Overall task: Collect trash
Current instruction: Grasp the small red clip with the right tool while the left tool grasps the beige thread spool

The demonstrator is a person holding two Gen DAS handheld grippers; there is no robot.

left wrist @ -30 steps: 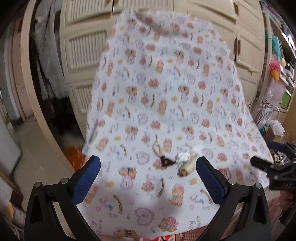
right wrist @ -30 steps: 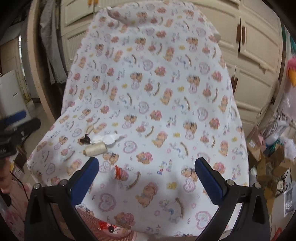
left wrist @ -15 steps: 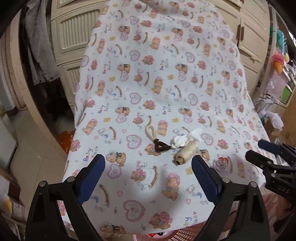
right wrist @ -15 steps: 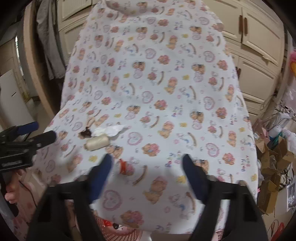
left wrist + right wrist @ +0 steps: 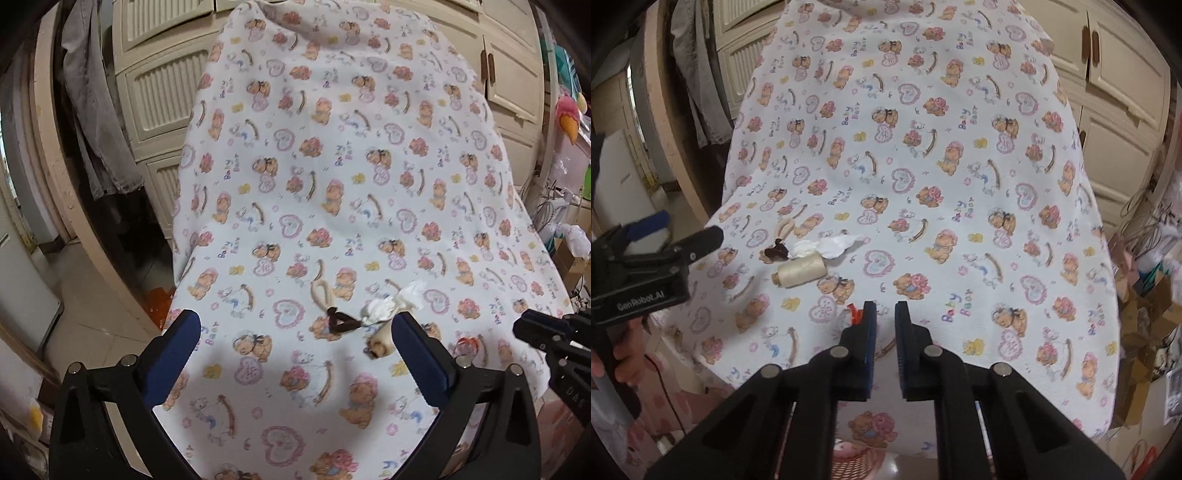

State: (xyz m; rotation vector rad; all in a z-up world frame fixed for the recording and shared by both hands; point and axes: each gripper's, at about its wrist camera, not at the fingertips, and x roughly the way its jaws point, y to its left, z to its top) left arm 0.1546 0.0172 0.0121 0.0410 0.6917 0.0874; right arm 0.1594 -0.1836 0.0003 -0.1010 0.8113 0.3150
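Observation:
Trash lies on a table covered by a bear-print cloth (image 5: 332, 184): a cream thread spool (image 5: 799, 273), a crumpled white tissue (image 5: 831, 246), a dark brown scrap (image 5: 775, 252) and a small red-and-clear piece (image 5: 854, 314). They also show in the left wrist view: spool (image 5: 378, 341), tissue (image 5: 391, 302), brown scrap (image 5: 341, 322), red piece (image 5: 466, 341). My left gripper (image 5: 295, 354) is open, its right finger beside the spool. My right gripper (image 5: 885, 325) has its jaws nearly closed with a narrow empty gap, just right of the red piece.
Cream cabinet doors (image 5: 162, 85) stand behind the table. Grey clothing (image 5: 99, 122) hangs at the left. A pink basket (image 5: 857, 458) sits below the table's front edge. Boxes and clutter (image 5: 1145, 295) fill the right side.
My right gripper's jaws have closed from wide open to a narrow gap and moved up to the red piece. My left gripper has moved in so its right finger is beside the spool.

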